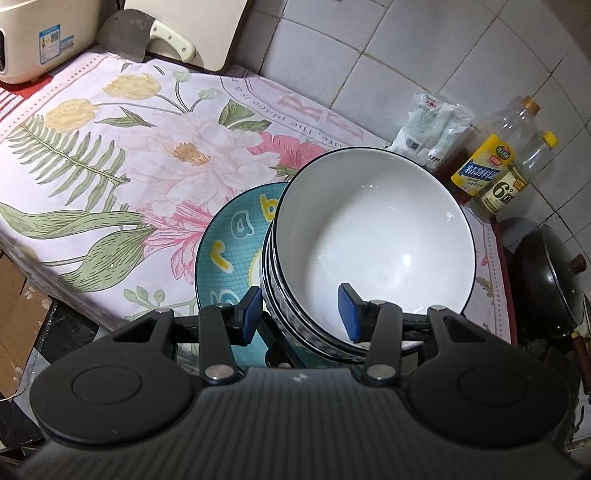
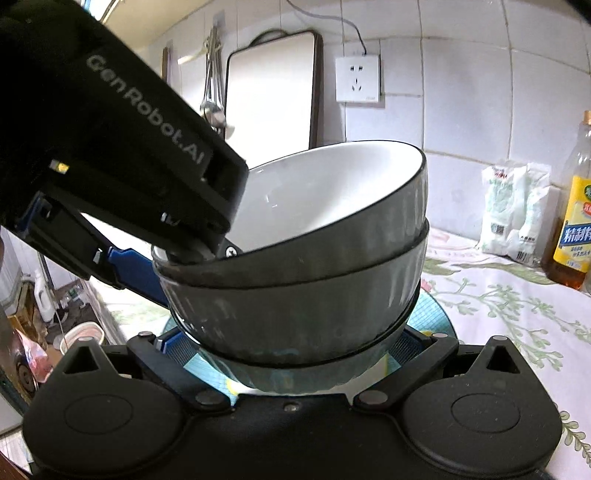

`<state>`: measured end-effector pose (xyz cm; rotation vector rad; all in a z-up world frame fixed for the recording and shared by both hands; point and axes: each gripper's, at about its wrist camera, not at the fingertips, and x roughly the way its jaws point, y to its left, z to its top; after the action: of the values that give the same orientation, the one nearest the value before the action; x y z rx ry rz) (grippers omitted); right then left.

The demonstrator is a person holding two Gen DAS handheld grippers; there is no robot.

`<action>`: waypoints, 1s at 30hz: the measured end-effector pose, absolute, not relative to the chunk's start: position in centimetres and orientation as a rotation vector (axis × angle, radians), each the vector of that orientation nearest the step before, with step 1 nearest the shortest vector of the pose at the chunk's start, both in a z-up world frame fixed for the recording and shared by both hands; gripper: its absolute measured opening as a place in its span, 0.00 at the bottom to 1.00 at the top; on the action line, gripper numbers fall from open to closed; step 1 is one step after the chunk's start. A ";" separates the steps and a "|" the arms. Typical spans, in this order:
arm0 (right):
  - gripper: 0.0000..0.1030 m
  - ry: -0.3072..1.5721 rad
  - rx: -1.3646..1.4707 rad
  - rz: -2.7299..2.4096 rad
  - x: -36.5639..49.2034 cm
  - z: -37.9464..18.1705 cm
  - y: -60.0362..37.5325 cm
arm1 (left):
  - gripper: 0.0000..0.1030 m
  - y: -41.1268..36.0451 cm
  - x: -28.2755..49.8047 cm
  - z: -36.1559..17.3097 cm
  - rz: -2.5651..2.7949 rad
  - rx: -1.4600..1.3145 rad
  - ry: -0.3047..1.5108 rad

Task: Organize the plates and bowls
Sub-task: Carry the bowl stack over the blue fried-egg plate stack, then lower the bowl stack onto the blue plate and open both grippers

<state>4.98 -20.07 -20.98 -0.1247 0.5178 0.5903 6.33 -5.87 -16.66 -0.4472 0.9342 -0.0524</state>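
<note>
A stack of nested bowls [image 1: 369, 221], white inside and dark grey outside, stands on a teal plate [image 1: 229, 240] with yellow letters near the front edge of the flowered cloth [image 1: 110, 147]. My left gripper [image 1: 301, 314] is shut on the stack's near wall, one blue pad outside and one inside the top bowl. In the right wrist view the bowl stack [image 2: 295, 295] fills the middle, tilted, and the left gripper [image 2: 192, 258] clamps its rim from the left. My right gripper [image 2: 290, 343] stands wide, its pads against both sides of the lowest bowl just above the teal plate [image 2: 432, 317].
A rice cooker [image 1: 29, 40], a cleaver [image 1: 125, 33] and a cutting board [image 1: 192, 26] line the back left. White bags [image 1: 432, 125] and oil bottles [image 1: 484, 166] stand by the tiled wall at right, with a black wok [image 1: 546, 277] below them. A wall socket [image 2: 357, 79] hangs behind.
</note>
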 end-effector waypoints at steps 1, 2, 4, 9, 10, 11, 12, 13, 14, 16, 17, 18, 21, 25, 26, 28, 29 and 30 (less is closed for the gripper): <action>1.00 0.526 -0.127 0.586 5.2 -21.1 -19.9 | 0.41 -5.8 6.6 -16.9 -0.056 -0.448 0.938; 1.00 0.535 -0.131 0.583 5.5 -21.2 -19.8 | 0.42 -5.7 6.8 -17.1 -0.060 -0.446 0.942; 1.00 0.554 -0.138 0.577 5.9 -21.3 -19.7 | 0.42 -5.6 7.1 -17.4 -0.064 -0.449 0.944; 1.00 0.616 -0.160 0.544 6.5 -20.9 -18.8 | 0.42 -5.6 7.5 -17.9 -0.075 -0.442 0.912; 1.00 0.625 -0.162 0.541 6.8 -20.9 -18.7 | 0.42 -5.5 7.7 -18.0 -0.081 -0.440 0.911; 1.00 0.634 -0.161 0.542 7.0 -21.0 -18.7 | 0.42 -5.4 7.9 -18.1 -0.083 -0.437 0.915; 1.00 0.641 -0.164 0.545 7.3 -21.1 -18.5 | 0.42 -5.3 8.1 -18.2 -0.081 -0.439 0.921; 1.00 0.649 -0.166 0.546 7.4 -21.1 -18.4 | 0.42 -5.2 8.2 -18.4 -0.079 -0.445 0.924; 1.00 0.658 -0.172 0.544 7.6 -21.1 -18.3 | 0.42 -5.1 8.3 -18.5 -0.079 -0.452 0.927; 1.00 0.665 -0.189 0.543 7.9 -21.0 -18.0 | 0.42 -4.9 8.3 -18.6 -0.081 -0.464 0.930; 1.00 0.671 -0.192 0.543 7.9 -20.9 -17.9 | 0.42 -4.8 8.3 -18.6 -0.082 -0.465 0.931; 1.00 0.675 -0.191 0.544 7.9 -20.9 -17.8 | 0.42 -4.8 8.4 -18.6 -0.081 -0.463 0.931; 1.00 0.680 -0.188 0.546 8.1 -21.0 -17.8 | 0.42 -4.8 8.4 -18.6 -0.080 -0.459 0.934; 0.99 0.711 -0.214 0.550 8.8 -20.6 -17.8 | 0.42 -4.8 8.5 -18.6 -0.086 -0.456 0.927; 0.99 0.721 -0.238 0.550 9.0 -20.5 -17.5 | 0.42 -4.9 8.5 -18.6 -0.088 -0.449 0.925; 0.99 0.720 -0.286 0.544 8.9 -20.4 -17.2 | 0.42 -5.1 8.6 -18.6 -0.090 -0.430 0.922; 0.99 0.701 -0.288 0.530 8.6 -20.3 -17.3 | 0.42 -5.3 8.6 -18.6 -0.090 -0.421 0.921; 0.99 0.695 -0.288 0.526 8.4 -20.2 -17.4 | 0.42 -5.4 8.6 -18.6 -0.089 -0.414 0.919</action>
<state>8.38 -17.44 -20.21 -0.2877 0.6953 0.5265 8.63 -5.37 -18.57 -0.4135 0.9189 -0.0890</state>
